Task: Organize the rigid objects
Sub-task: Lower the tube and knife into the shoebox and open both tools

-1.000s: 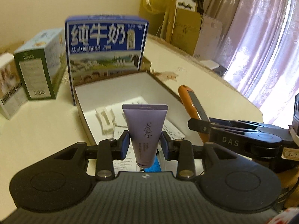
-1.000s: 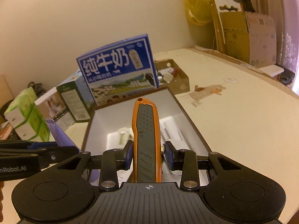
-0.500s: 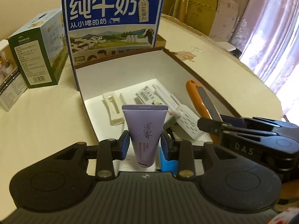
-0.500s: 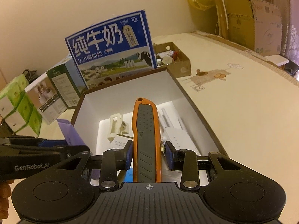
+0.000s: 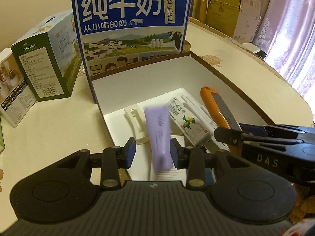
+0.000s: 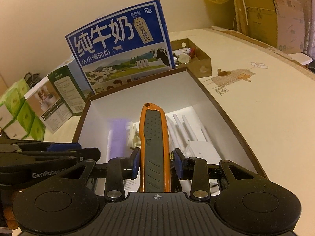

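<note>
A white-lined open box [image 5: 137, 74] [image 6: 110, 106] stands on the table with its blue milk-carton lid up behind it. My left gripper [image 5: 152, 153] is open over the box's near end. A purple tube [image 5: 158, 129] lies blurred between its pads, loose and tilted into the box; it also shows in the right wrist view [image 6: 117, 137]. My right gripper [image 6: 156, 161] is shut on an orange and grey utility knife [image 6: 154, 137], held over the box; the knife also shows in the left wrist view [image 5: 215, 106].
In the box lie a white clip [image 5: 135, 122], a small medicine carton [image 5: 187, 122] and a white router with antennas [image 6: 189, 135]. Green and white cartons [image 5: 47, 66] stand left of the box. A small brown box [image 6: 195, 59] sits behind. Cardboard [image 6: 275, 17] is at the back right.
My left gripper has opened and let go of the purple tube, which has dropped and tipped forward into the box. Both grippers have moved in over the box. The right still holds the knife.
</note>
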Demonstrator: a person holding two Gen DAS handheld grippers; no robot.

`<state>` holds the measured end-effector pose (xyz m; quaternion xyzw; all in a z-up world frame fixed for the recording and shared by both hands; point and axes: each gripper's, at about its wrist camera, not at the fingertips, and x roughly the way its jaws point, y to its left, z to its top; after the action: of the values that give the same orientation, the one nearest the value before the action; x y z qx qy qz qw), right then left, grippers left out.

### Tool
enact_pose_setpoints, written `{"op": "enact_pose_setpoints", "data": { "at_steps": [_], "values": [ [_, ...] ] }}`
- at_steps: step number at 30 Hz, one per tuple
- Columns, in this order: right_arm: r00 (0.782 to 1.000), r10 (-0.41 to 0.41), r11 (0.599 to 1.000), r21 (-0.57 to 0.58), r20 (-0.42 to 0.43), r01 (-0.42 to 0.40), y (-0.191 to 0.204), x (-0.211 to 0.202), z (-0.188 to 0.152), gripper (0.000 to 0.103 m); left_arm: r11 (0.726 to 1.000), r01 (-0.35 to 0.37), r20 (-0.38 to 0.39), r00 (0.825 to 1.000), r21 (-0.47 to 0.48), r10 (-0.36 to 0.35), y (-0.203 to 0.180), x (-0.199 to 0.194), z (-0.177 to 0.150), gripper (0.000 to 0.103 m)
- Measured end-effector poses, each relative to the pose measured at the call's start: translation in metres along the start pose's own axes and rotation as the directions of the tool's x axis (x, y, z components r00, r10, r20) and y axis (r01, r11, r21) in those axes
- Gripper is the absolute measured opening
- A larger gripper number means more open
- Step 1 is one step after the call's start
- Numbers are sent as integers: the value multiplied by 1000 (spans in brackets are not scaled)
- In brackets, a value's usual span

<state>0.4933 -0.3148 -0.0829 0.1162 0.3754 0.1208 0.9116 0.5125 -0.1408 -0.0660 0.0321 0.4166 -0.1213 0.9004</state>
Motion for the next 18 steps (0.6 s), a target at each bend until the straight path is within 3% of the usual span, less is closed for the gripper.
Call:
{"op": "enact_pose_setpoints", "data": {
  "at_steps": [14,18],
  "values": [
    [1000,3,1000,16,-21,-2,5,21,3,33,999,7,19,1000,44,-8,2,2,1,37],
    [998,9,999,44,56,-11,6,20,9,33,999,8,20,1000,40,-9,4,2,1,40]
  ]
}}
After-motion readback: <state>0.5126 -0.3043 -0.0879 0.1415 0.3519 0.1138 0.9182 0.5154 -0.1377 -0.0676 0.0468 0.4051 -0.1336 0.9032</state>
